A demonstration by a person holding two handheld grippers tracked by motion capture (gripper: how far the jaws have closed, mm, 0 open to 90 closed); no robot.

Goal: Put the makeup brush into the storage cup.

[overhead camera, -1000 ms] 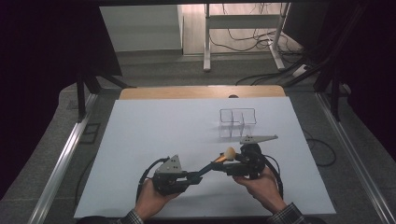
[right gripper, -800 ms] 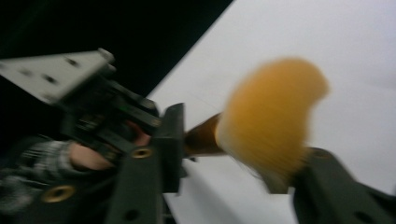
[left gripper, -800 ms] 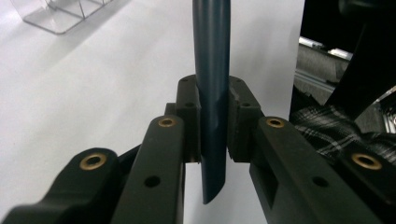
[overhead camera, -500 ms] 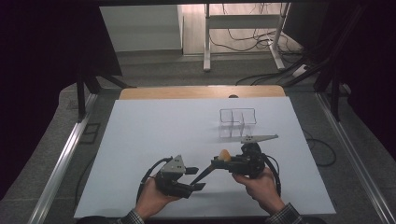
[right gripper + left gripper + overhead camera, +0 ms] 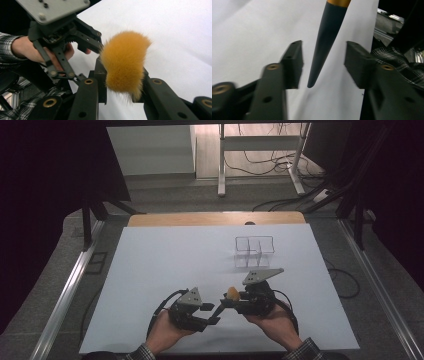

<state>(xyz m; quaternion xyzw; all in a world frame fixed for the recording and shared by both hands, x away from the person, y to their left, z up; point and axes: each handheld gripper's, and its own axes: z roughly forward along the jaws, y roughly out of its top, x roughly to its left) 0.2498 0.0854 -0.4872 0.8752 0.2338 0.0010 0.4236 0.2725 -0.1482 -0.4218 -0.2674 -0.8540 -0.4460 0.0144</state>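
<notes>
A brush has an orange bristle tuft (image 5: pixel 125 62) (image 5: pixel 231 293) and a tapering dark handle (image 5: pixel 324 42) with a gold band at the top. My right gripper (image 5: pixel 122 85) (image 5: pixel 229 301) is shut on the brush just under the tuft, near the front of the white table. The handle slants down and left to my left gripper (image 5: pixel 212 312) (image 5: pixel 323 50). That gripper is open, and the handle's tip hangs between its jaws without touching either one. In the right gripper view, the left gripper (image 5: pixel 87 45) and the hand holding it appear behind the tuft.
A clear plastic organiser (image 5: pixel 254 251) with small compartments stands on the white tabletop (image 5: pixel 165 265), beyond the right gripper. A wooden strip (image 5: pixel 215 218) edges the far side. Metal rails run along both sides, and cables lie on the floor behind.
The left gripper's jaws have spread apart from the brush handle. The right gripper keeps the brush in much the same place.
</notes>
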